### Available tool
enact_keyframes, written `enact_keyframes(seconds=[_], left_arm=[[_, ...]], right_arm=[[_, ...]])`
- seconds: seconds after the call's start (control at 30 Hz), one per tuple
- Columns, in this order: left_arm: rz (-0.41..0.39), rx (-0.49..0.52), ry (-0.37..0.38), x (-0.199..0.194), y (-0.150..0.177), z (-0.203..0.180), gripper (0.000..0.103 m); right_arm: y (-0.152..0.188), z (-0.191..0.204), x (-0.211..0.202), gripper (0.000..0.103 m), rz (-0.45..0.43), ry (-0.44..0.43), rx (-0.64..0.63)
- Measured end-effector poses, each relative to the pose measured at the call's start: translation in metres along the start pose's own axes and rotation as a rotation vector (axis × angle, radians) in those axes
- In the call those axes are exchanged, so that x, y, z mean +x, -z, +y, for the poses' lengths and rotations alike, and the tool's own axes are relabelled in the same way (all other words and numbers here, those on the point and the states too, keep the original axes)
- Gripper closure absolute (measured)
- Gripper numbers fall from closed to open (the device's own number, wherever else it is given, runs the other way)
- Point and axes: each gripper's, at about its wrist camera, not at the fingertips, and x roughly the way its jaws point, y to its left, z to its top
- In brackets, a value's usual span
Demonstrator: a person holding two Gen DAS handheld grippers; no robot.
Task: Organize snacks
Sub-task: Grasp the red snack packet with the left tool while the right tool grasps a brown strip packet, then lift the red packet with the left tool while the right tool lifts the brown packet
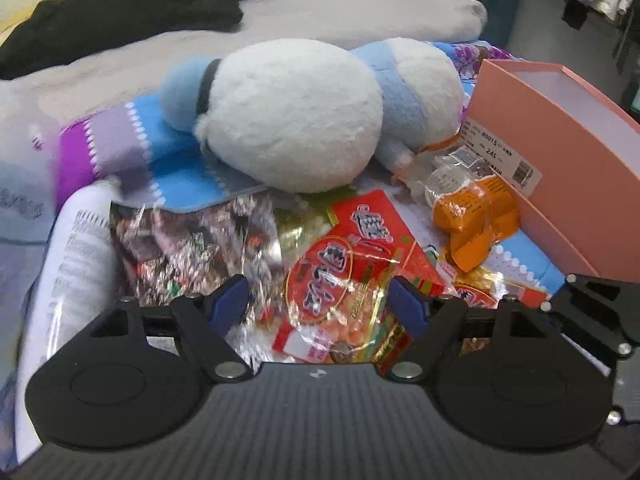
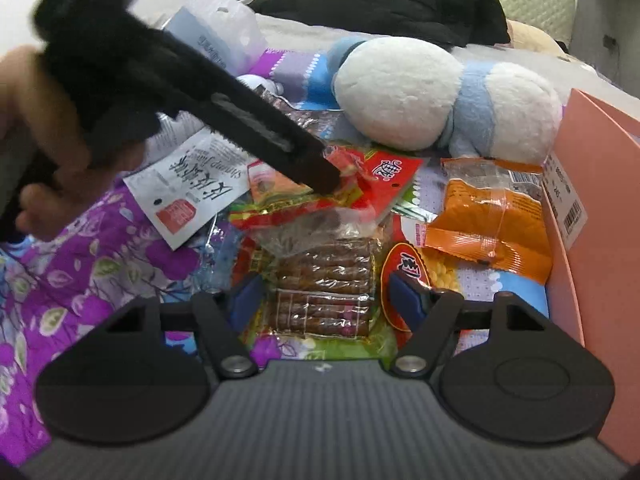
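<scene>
A heap of snack packets lies on a floral bedspread. In the left wrist view my left gripper [image 1: 320, 304] is open, its blue pads on either side of a red packet [image 1: 340, 280]; a silvery packet [image 1: 188, 244] lies left of it and an orange packet [image 1: 476, 216] to the right. In the right wrist view my right gripper [image 2: 324, 300] is open over a clear packet of brown sticks [image 2: 324, 284]. The left gripper [image 2: 320, 172] reaches in from the upper left onto the red packet [image 2: 384, 184]. An orange packet [image 2: 492, 224] and a white shrimp packet [image 2: 188, 192] lie alongside.
A pink open box stands at the right [image 1: 560, 152] [image 2: 592, 240]. A white and blue plush toy [image 1: 288, 116] [image 2: 432, 92] lies behind the snacks. Black clothing [image 2: 400, 4] and a grey blanket [image 1: 320, 12] lie further back.
</scene>
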Motion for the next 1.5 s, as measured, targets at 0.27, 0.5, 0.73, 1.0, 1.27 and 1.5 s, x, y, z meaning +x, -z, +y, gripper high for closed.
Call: enact_keyframes(seconds=[0.27, 0.5, 0.73, 1.0, 1.27, 1.5], left_arm=[[0.025, 0.037, 0.042, 0.004, -0.005, -0.014, 0.044], [0.033, -0.021, 0.019, -0.019, 0.0, -0.02, 0.075], [0.033, -0.145, 0.002, -0.054, 0.017, -0.027, 0.085], [0.025, -0.306, -0.024, -0.098, 0.056, -0.049, 0.091], [-0.024, -0.518, -0.098, -0.151, 0.119, -0.064, 0.091], [-0.004, -0.601, -0.171, -0.17, 0.158, -0.068, 0.091]], right_arm=[[-0.002, 0.005, -0.006, 0.05, 0.003, 0.006, -0.023], [0.001, 0.002, -0.023, 0.051, 0.017, -0.009, -0.001], [0.014, 0.006, -0.052, 0.051, 0.028, -0.027, -0.016], [0.029, 0.001, -0.086, 0.097, 0.049, -0.042, -0.018], [0.053, -0.011, -0.119, 0.089, 0.014, -0.051, 0.087], [0.063, -0.02, -0.124, 0.039, -0.03, -0.108, 0.284]])
